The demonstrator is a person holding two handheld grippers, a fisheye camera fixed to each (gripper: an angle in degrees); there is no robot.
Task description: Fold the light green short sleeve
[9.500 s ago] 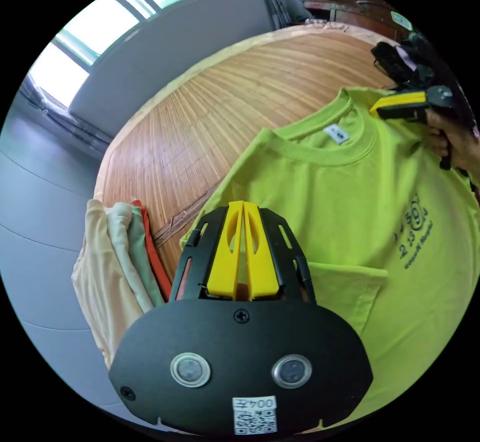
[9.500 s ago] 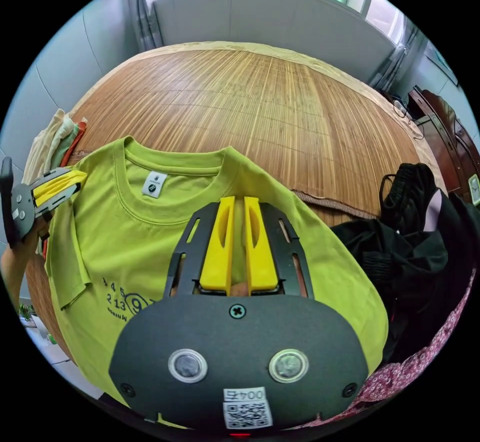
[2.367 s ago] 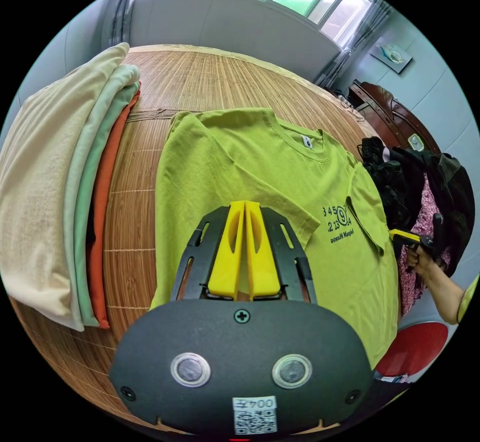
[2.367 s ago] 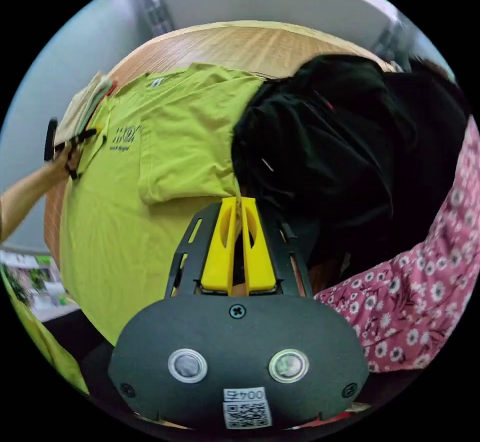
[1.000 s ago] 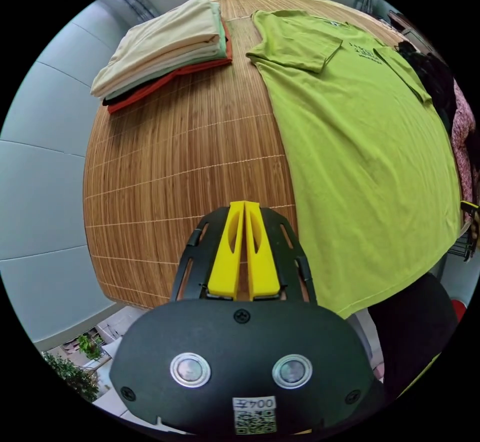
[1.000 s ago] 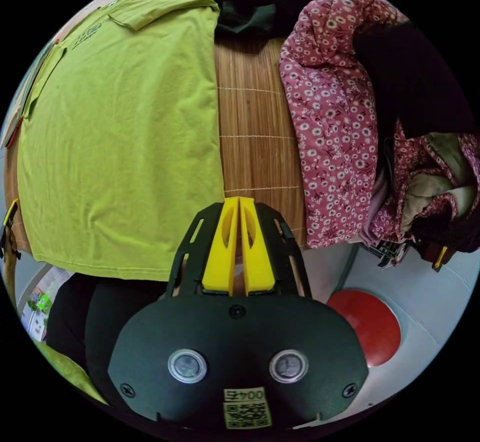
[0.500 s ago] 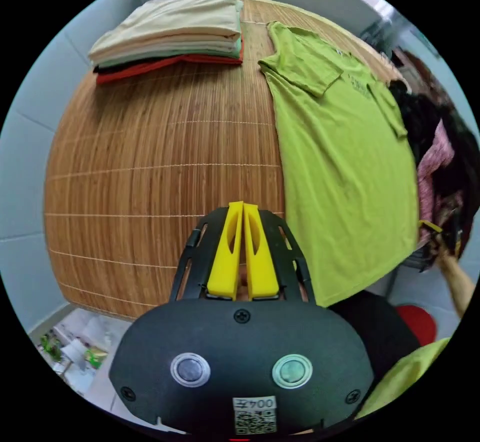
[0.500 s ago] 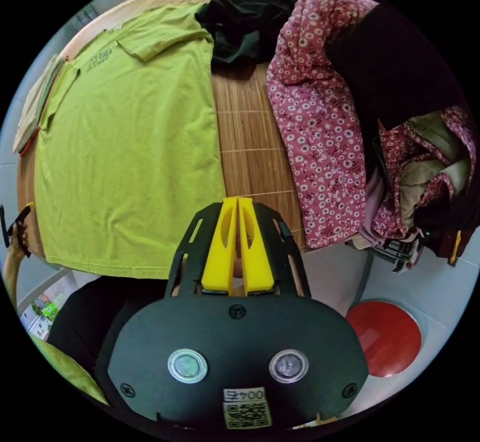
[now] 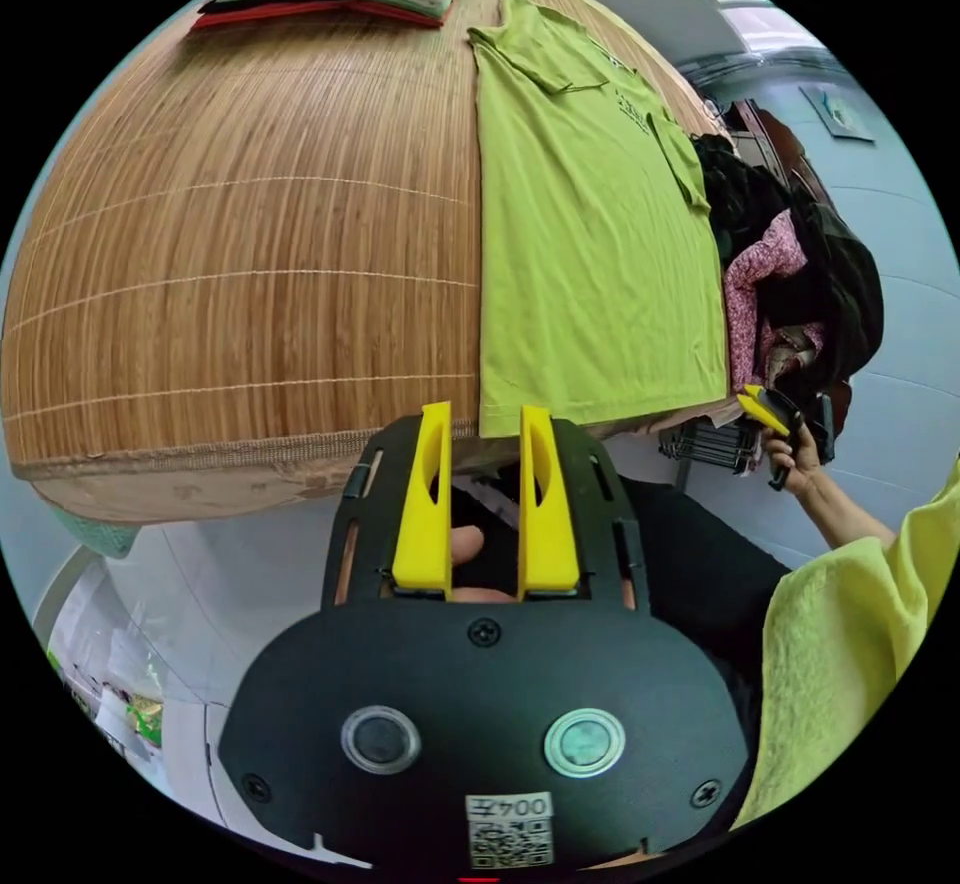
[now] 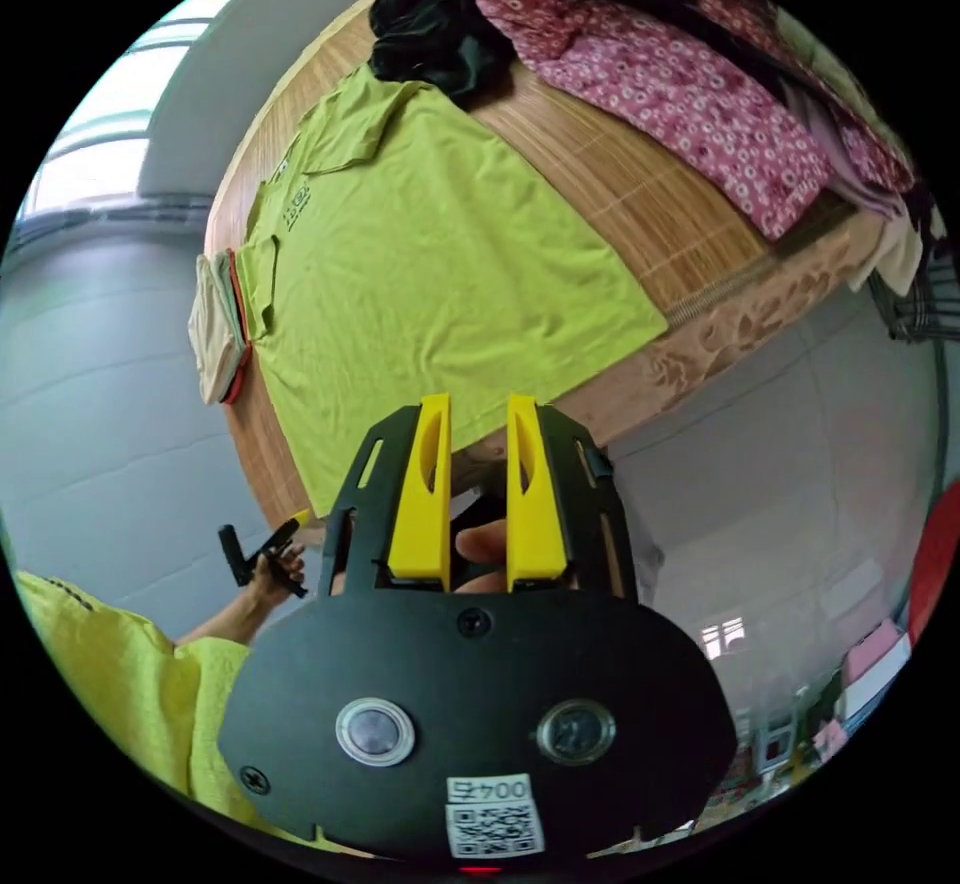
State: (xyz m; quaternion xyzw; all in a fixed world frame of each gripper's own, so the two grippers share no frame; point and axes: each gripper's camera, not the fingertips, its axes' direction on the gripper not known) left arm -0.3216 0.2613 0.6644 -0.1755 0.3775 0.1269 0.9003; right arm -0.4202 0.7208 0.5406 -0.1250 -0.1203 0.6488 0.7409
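On one bamboo mat [image 9: 250, 224] lies one green shirt [image 9: 590, 254]; left gripper [image 9: 485, 424] and right gripper [image 10: 478, 414] gape, empty.

Light green short sleeve [image 9: 590, 254], spread flat, both sleeves folded inward

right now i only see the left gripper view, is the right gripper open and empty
Observer: Yes. In the right gripper view, the right gripper has its yellow jaws apart and grips nothing.
Operator: is the shirt touching the clothes pile on that side
Observer: No. A strip of bare woven bamboo mat separates the light green short sleeve shirt from the pink floral cloth. Only the black garment meets it, near the sleeve.
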